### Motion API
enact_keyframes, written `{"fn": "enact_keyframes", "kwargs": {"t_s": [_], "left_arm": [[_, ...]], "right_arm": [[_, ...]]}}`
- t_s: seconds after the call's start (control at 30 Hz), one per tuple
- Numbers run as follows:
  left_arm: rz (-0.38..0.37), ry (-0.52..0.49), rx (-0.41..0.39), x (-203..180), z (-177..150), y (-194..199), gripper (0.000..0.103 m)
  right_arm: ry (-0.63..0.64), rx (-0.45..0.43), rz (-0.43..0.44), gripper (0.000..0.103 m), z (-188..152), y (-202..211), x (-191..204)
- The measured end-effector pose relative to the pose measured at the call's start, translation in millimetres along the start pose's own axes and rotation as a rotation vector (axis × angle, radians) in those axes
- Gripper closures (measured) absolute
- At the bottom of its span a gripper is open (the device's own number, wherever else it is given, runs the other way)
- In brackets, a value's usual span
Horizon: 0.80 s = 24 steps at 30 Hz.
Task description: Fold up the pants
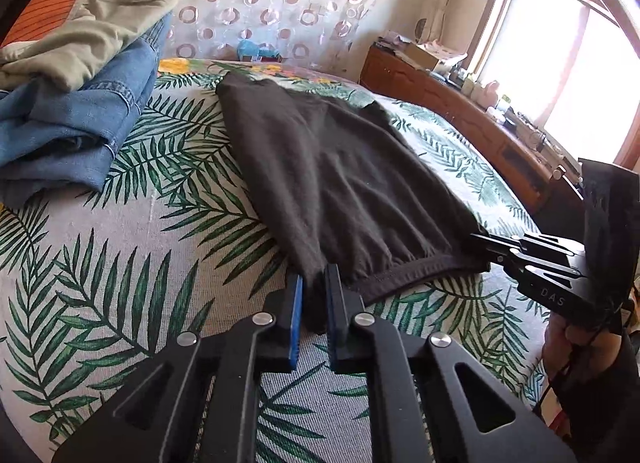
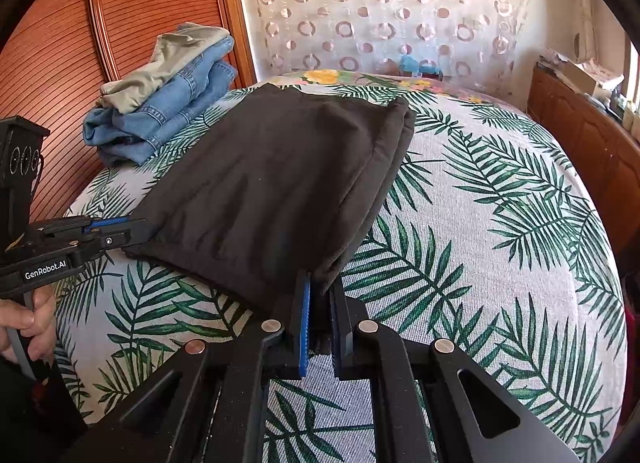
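Note:
The dark brown pants (image 1: 332, 179) lie folded lengthwise on the leaf-print bed (image 1: 132, 263), the near hem facing me. My left gripper (image 1: 314, 283) is shut on the near left corner of the hem. My right gripper (image 2: 322, 283) is shut on the near right corner; it also shows at the right of the left wrist view (image 1: 486, 245). The left gripper shows at the left of the right wrist view (image 2: 140, 229). The pants (image 2: 280, 183) are stretched flat between both grippers.
A pile of blue jeans (image 1: 76, 119) with a khaki garment (image 1: 96, 27) on top sits at the bed's far left, also in the right wrist view (image 2: 160, 115). A wooden cabinet (image 1: 460, 119) with clutter runs along the right. A wooden headboard (image 2: 60, 63) stands at left.

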<state>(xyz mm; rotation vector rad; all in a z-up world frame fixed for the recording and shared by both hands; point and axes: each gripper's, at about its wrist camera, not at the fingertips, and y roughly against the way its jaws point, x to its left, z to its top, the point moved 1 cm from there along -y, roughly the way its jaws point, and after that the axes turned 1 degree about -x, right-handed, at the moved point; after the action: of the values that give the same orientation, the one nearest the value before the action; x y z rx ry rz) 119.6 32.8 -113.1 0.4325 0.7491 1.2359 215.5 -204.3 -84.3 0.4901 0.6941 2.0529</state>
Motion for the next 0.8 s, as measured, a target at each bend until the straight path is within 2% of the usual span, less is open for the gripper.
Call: {"fn": "enact_keyframes", "kwargs": {"t_s": [0.2, 0.43, 0.53, 0.63, 0.67, 0.7, 0.8], "left_arm": [[-0.044, -0.005, -0.048, -4.9, 4.6, 26.7, 0.094], [-0.053, -0.030, -0.080, -9.2, 4.0, 46.2, 0.097], [-0.024, -0.051, -0.081, -11.2, 1.0, 45.1, 0.097], [0.009, -0.044, -0.047, -5.2, 0.5, 32.0, 0.097], [0.021, -0.034, -0.030, -1.6, 1.1, 27.0, 0.093], [0.039, -0.033, -0.018, 1.3, 1.5, 22.3, 0.081], [0.049, -0.030, -0.002, 6.0, 1.8, 10.9, 0.057]], "right_arm": [[-0.033, -0.019, 0.054, 0.096, -2.5, 15.0, -3.1], [-0.029, -0.062, 0.067, 0.096, -6.8, 44.3, -1.1], [-0.022, -0.068, 0.070, 0.096, -11.4, 50.5, 1.3], [0.003, -0.049, 0.043, 0.096, -17.1, 46.6, 2.8], [0.003, -0.040, 0.036, 0.096, -18.6, 43.2, 1.8], [0.001, -0.034, 0.035, 0.096, -18.6, 41.1, 2.9], [-0.005, -0.024, 0.036, 0.096, -19.7, 36.0, 3.4]]}}
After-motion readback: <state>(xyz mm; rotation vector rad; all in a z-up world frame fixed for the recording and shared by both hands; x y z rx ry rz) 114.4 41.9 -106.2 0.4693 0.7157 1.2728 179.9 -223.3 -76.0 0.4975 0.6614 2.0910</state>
